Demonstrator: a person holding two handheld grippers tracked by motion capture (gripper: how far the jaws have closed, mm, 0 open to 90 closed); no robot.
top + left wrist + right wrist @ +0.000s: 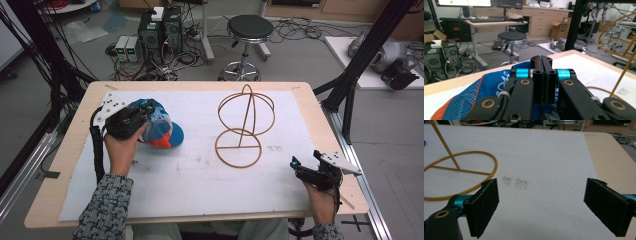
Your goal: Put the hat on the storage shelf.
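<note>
Resting on the white mat, a blue-orange cap [161,129] is pinched by the clenched left gripper [141,114], presumably for the wire hat stand [245,125]; right gripper [298,167] is held released.

My left gripper [541,62] had its jaws pressed together above a blue mesh cap [474,96]; a yellow wire stand [624,66] rose to my right.

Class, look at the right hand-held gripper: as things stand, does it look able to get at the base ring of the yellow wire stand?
Probably yes. The right hand-held gripper has its jaws wide open, and only bare white mat lies between it and the yellow wire stand, whose base ring sits just ahead to its left.
</note>
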